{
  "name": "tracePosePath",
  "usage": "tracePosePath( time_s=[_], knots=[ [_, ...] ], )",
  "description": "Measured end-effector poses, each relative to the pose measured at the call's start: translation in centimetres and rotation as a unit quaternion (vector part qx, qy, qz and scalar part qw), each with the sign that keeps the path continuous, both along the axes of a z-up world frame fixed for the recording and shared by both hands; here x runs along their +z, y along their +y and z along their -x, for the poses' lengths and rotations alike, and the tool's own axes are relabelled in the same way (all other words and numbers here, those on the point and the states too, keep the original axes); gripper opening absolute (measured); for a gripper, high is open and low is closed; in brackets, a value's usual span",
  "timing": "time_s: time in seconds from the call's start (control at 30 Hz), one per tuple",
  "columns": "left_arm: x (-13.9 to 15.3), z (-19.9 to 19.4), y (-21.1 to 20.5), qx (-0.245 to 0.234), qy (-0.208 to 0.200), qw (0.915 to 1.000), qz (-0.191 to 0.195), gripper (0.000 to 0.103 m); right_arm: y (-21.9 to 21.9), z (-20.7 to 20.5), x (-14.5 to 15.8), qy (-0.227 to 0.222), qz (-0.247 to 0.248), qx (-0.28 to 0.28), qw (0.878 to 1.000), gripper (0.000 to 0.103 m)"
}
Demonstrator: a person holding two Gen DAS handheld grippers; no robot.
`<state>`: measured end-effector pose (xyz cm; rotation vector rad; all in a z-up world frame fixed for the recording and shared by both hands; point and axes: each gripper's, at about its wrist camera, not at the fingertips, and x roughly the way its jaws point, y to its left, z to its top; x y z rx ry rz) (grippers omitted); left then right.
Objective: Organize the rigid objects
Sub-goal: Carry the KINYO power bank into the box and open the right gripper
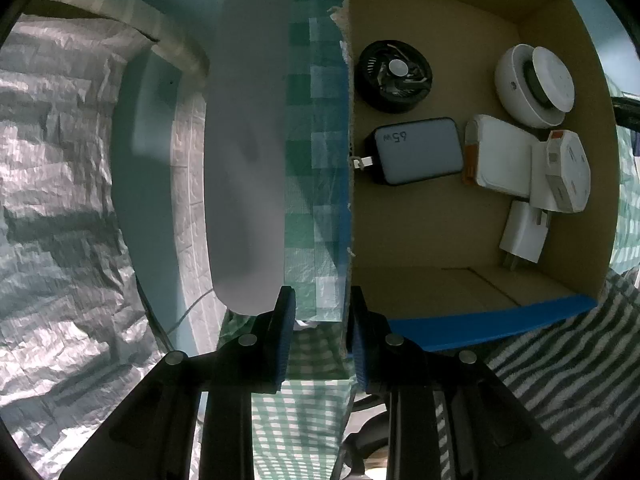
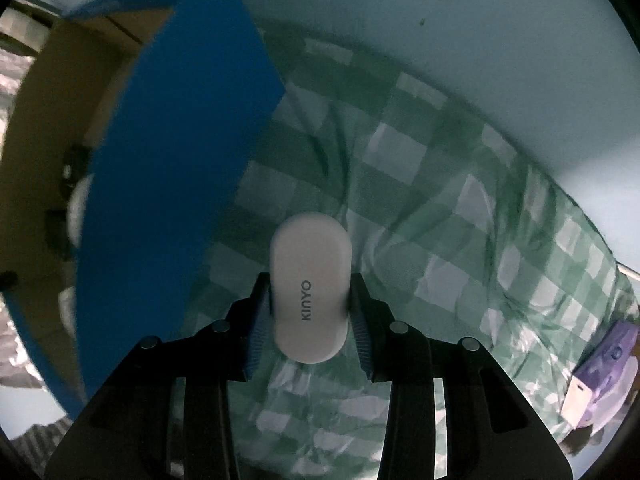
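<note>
My left gripper (image 1: pixel 320 312) straddles the left wall of a blue-taped cardboard box (image 1: pixel 440 288), one finger outside and one inside; I cannot tell if it pinches the wall. Inside lie a black round fan (image 1: pixel 395 76), a dark 65W charger (image 1: pixel 418 151), a white round device (image 1: pixel 534 86), a white flat case (image 1: pixel 502 156), a white-orange octagonal adapter (image 1: pixel 566 172) and a white plug (image 1: pixel 522 236). My right gripper (image 2: pixel 310 300) is shut on a white oval KINYO device (image 2: pixel 309 288), held above the checked cloth, right of the box's blue wall (image 2: pixel 160 184).
A green-and-white checked cloth (image 2: pixel 440 240) covers the surface. A purple-and-white object (image 2: pixel 600 376) lies at the right edge. A pale wall (image 2: pixel 480 20) stands behind. Silver crinkled sheeting (image 1: pixel 60 200) and a white rounded panel (image 1: pixel 244 160) are to the left; a striped fabric (image 1: pixel 560 360) lies beside the box.
</note>
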<state>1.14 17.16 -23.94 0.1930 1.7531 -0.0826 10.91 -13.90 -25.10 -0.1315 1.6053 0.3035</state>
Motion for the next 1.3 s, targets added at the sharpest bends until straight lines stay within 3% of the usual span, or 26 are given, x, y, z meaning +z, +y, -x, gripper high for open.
tracePosePath(
  time_s=[0.4, 0.6, 0.87, 1.3],
  knots=[
    [-0.1, -0.2, -0.3, -0.011, 0.0, 0.9999, 0.001, 0.026, 0.6, 1.6, 7.7, -0.037, -0.034, 0.016, 0.999, 0.036],
    [0.0, -0.1, -0.2, -0.011, -0.003, 0.9999, 0.003, 0.026, 3.0, 0.9, 10.9, -0.059, -0.047, 0.038, 0.996, 0.036],
    [0.1, -0.1, -0.1, -0.01, -0.004, 0.9999, 0.005, 0.026, 7.5, 0.0, 11.2, -0.068, -0.061, 0.077, 0.993, 0.036],
    [0.0, -0.2, 0.0, -0.008, -0.004, 0.9999, 0.006, 0.026, 12.9, 2.2, 7.0, -0.03, -0.045, 0.141, 0.988, 0.036]
  ],
)
